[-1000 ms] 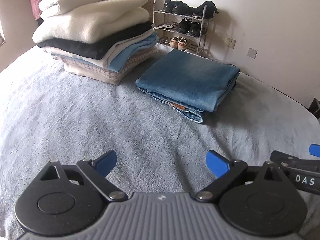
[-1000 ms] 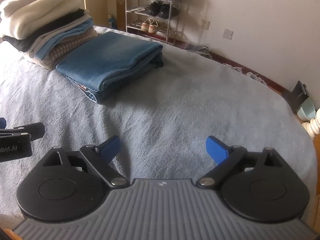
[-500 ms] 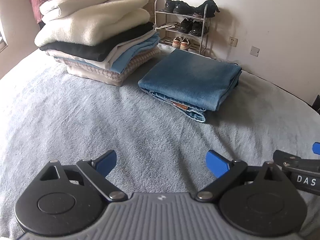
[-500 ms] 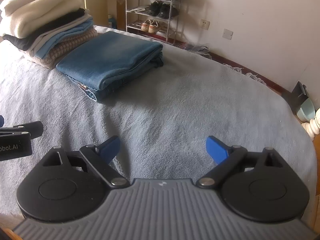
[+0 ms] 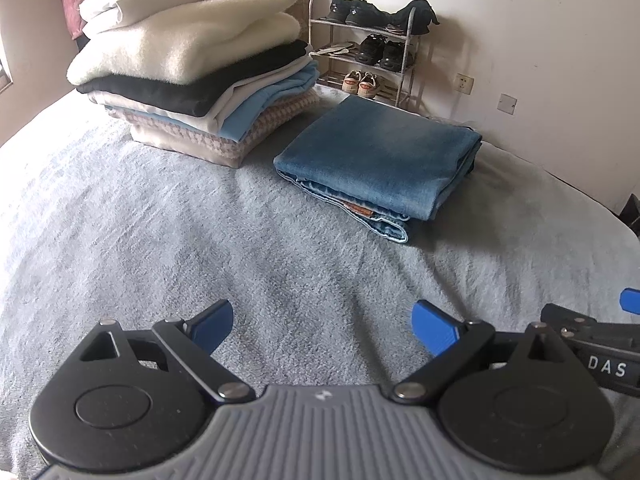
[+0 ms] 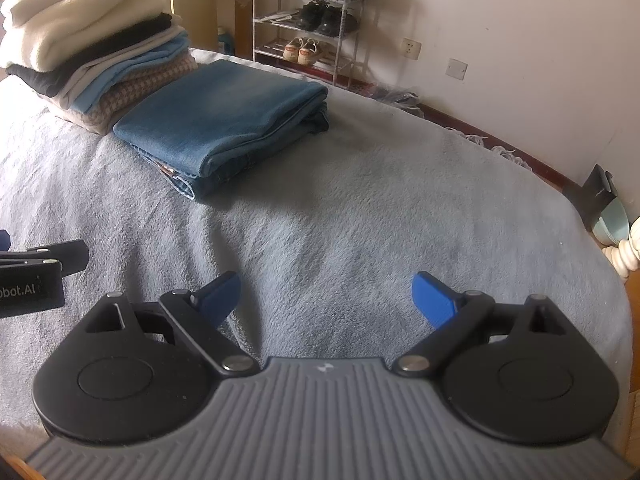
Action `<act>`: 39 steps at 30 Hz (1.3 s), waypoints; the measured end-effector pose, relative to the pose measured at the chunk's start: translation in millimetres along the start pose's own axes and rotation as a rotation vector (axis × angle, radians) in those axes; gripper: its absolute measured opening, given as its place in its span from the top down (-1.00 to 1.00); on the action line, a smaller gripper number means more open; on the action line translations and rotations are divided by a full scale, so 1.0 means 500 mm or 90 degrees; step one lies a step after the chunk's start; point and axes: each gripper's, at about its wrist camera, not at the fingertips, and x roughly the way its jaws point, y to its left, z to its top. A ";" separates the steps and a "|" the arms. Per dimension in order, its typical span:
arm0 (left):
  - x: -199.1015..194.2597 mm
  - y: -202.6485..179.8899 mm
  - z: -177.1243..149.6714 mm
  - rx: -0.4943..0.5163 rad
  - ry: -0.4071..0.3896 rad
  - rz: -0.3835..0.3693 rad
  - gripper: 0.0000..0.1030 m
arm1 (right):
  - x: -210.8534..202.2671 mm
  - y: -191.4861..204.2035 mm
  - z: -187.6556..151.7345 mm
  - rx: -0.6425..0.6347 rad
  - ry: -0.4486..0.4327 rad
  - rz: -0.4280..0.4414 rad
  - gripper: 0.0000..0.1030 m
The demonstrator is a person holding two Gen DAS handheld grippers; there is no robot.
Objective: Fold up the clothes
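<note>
Nearer now, folded jeans (image 5: 376, 160) lie long axis diagonal

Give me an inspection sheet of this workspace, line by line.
Surface: bed covered by a grey fleece blanket, bare in front.
Job's things: folded jeans lying flat beside a tall stack of folded clothes; whether they touch is unclear.
Clutter: nothing seen on the bed.
Grippers: left gripper open and empty; right gripper open and empty, both over bare blanket.
Cables: nothing seen.
Surroundings: shoe rack with shoes by the white wall, wall socket.
</note>
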 end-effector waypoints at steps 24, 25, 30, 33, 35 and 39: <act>-0.002 -0.001 -0.001 -0.001 0.002 -0.006 -0.88 | 0.002 0.001 0.001 0.001 -0.001 -0.003 -0.80; -0.002 -0.001 -0.001 0.000 0.002 -0.007 -0.88 | 0.002 0.001 0.001 0.000 -0.002 -0.003 -0.80; -0.002 -0.003 -0.001 0.003 0.004 -0.009 -0.88 | 0.002 0.000 0.000 0.002 -0.002 -0.006 -0.80; -0.001 -0.004 -0.001 0.004 0.004 -0.010 -0.88 | 0.001 -0.001 -0.002 0.003 -0.001 -0.007 -0.80; -0.001 -0.005 -0.001 0.004 0.005 -0.011 -0.88 | 0.001 -0.001 -0.002 0.002 -0.002 -0.008 -0.80; -0.002 -0.007 -0.001 0.006 0.005 -0.013 -0.88 | 0.001 -0.001 -0.003 0.002 -0.002 -0.009 -0.80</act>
